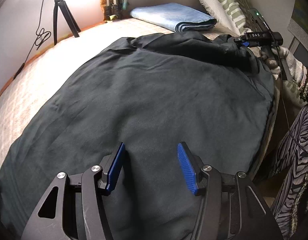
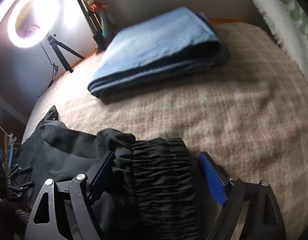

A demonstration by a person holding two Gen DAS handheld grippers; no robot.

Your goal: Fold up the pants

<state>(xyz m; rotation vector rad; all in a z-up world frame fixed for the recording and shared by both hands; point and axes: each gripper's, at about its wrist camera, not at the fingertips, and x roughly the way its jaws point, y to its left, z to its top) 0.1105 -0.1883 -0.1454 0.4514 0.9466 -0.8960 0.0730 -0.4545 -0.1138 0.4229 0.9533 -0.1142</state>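
Observation:
Dark pants (image 1: 154, 92) lie spread over the beige bed cover (image 1: 44, 74). My left gripper (image 1: 152, 160) hovers over the near part of the cloth, open, its blue pads clear of any fold. At the pants' far right end a gloved hand (image 1: 273, 60) holds my right gripper (image 1: 243, 43). In the right wrist view the gathered elastic waistband (image 2: 161, 170) sits between the pads of the right gripper (image 2: 156, 172). The jaws are open: the left pad is against the cloth, the right pad stands off it.
A folded blue cloth (image 2: 159, 48) lies further back on the bed cover (image 2: 223, 110). A lit ring light (image 2: 34, 18) on a small tripod (image 1: 62, 18) stands at the back left. A white and green throw (image 1: 223, 2) is at the back right. A zebra-patterned leg (image 1: 293, 160) stands at the bed's right edge.

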